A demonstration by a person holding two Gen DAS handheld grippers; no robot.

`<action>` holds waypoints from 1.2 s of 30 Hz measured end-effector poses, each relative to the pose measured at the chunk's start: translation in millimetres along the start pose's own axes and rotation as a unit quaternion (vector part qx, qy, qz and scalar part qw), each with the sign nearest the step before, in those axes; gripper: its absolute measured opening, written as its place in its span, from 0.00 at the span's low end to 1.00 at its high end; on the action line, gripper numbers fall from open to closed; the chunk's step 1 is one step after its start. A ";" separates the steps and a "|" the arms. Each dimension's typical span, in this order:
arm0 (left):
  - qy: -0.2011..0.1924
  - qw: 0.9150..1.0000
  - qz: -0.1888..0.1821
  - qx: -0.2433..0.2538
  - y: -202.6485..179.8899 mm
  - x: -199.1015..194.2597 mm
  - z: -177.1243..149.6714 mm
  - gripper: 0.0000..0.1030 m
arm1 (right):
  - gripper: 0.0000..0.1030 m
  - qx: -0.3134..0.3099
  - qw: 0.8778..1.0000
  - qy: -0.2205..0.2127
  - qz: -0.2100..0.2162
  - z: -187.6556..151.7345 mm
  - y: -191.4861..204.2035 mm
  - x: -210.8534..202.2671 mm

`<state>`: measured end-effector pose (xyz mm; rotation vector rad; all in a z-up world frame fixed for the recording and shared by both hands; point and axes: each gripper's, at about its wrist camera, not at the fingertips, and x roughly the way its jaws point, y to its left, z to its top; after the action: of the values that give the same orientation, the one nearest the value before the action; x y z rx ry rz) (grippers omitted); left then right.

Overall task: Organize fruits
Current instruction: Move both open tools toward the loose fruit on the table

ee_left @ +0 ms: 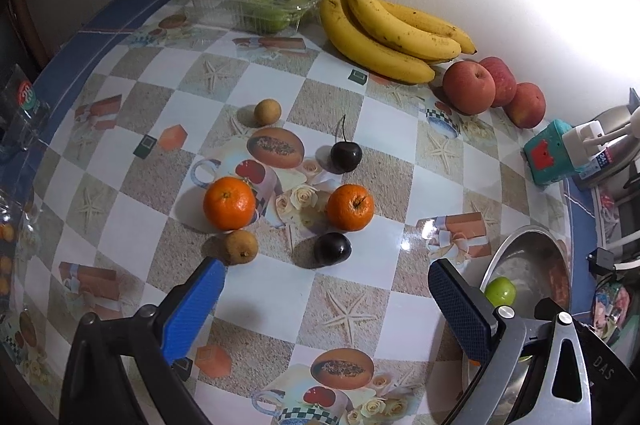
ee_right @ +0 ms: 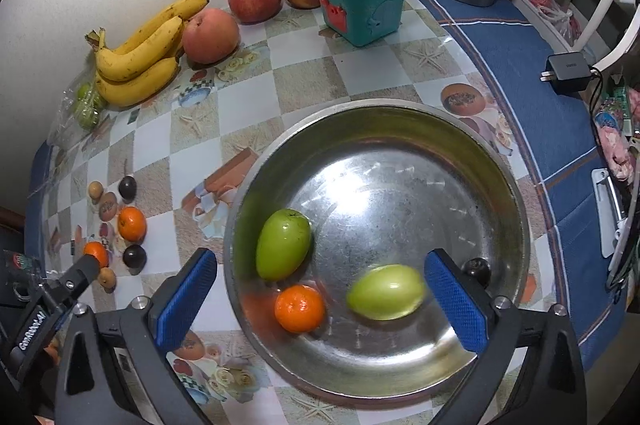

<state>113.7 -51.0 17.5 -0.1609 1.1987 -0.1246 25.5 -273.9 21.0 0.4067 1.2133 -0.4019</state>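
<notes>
1. The left gripper has its blue-padded fingers spread wide and holds nothing. It hangs above the checked, picture-printed tablecloth.
2. Just ahead of its left fingertip lies a small brown round fruit, close to the pad; whether they touch I cannot tell.
3. Beyond that sit two round orange mandarins, a dark cherry without a visible stalk, a dark cherry with an upright stalk and a second small brown fruit.
4. At the wall lie a bunch of yellow bananas, three red apples and a clear plastic tray of green fruits.
5. The right gripper is also wide open and empty, poised over the round steel basin.
6. In the basin lie two green oval fruits, the nearer one blurred, an orange mandarin and a dark cherry by the right finger.
</notes>
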 end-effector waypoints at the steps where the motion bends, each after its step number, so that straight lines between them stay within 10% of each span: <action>1: -0.001 1.000 0.000 0.001 -0.3 0.0 -0.1 1.00 | 1.00 0.000 1.000 0.000 -0.001 0.0 -0.3 0.4; 23: -0.025 0.998 0.043 0.048 11.0 -9.6 2.4 1.00 | 1.00 -0.017 1.000 0.003 0.005 -2.4 13.4 1.0; 36: -0.039 0.996 0.065 -0.044 81.8 -21.0 13.4 1.00 | 1.00 -0.089 0.994 0.026 0.062 -20.2 87.4 8.7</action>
<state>119.6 33.8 25.8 -0.1632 1.1350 0.0493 55.8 -189.3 14.2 0.3382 1.2561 -0.1746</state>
